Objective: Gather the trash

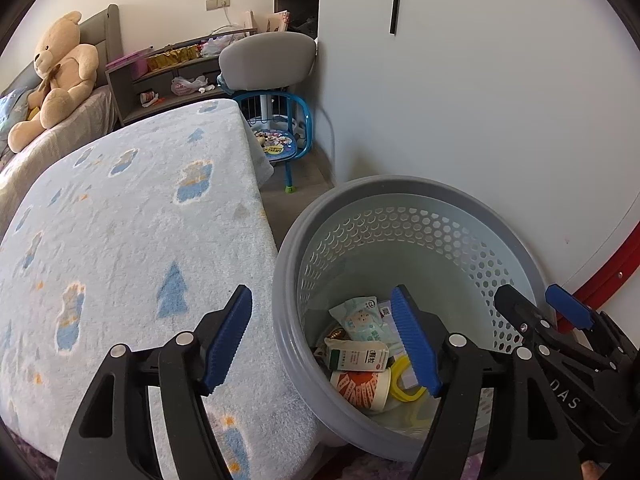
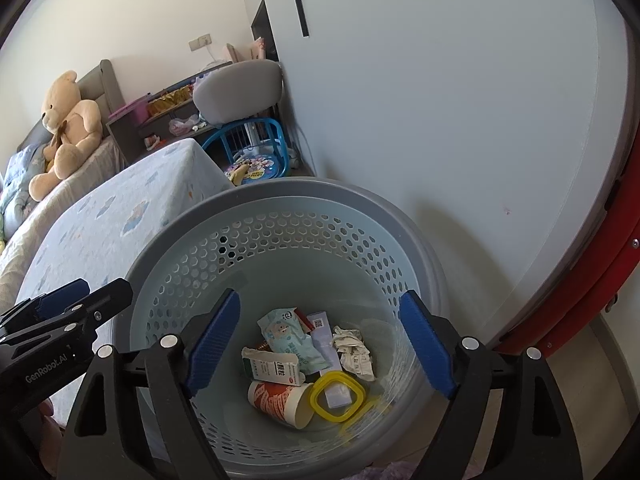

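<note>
Bedroom floor beside blanket-covered bed (image 1: 132, 216): both grippers, left (image 1: 324, 344) and right (image 2: 320, 344), released, empty, poised above wastebasket (image 2: 280, 196) for dropping; crumpled paper (image 2: 354, 350) below.

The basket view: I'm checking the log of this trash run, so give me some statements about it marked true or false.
1. The basket holds a paper cup lying on its side. True.
2. The right gripper grips a crumpled paper. False: its jaws are open and empty, and the paper lies in the basket.
3. A yellow ring lies beside the cup. True.
4. The left gripper is shut. False: open, nothing between its jaws.
5. The teddy bear sits inside the basket. False: on the bed.
</note>
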### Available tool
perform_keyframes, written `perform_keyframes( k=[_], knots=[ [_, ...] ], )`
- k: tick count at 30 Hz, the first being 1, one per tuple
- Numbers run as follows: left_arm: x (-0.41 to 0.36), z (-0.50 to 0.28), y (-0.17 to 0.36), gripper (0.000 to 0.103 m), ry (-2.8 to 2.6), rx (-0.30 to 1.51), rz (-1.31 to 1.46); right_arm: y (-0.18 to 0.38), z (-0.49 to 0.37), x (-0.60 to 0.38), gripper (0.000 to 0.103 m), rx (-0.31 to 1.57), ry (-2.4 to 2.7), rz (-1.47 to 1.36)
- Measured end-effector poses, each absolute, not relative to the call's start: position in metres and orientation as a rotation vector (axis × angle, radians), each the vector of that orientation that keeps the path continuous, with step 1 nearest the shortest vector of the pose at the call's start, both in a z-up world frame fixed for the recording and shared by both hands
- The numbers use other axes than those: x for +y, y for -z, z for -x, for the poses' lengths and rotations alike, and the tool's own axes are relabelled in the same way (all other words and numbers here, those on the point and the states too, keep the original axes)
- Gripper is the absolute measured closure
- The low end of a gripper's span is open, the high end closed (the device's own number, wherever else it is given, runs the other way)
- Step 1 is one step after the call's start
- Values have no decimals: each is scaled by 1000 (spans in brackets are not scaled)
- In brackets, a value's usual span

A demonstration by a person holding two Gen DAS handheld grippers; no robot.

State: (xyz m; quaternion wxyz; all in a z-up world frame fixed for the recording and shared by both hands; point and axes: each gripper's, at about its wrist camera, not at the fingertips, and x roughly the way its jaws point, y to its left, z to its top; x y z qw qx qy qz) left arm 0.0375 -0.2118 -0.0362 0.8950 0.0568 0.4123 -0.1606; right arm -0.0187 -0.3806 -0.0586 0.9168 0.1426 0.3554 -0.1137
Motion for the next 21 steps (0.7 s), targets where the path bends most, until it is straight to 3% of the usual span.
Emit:
perform_keyframes(
  k=[21],
  knots=[
    [-207, -33, 30, 24, 310, 833, -125, 59, 20, -378, 19, 737, 239, -281]
  ],
)
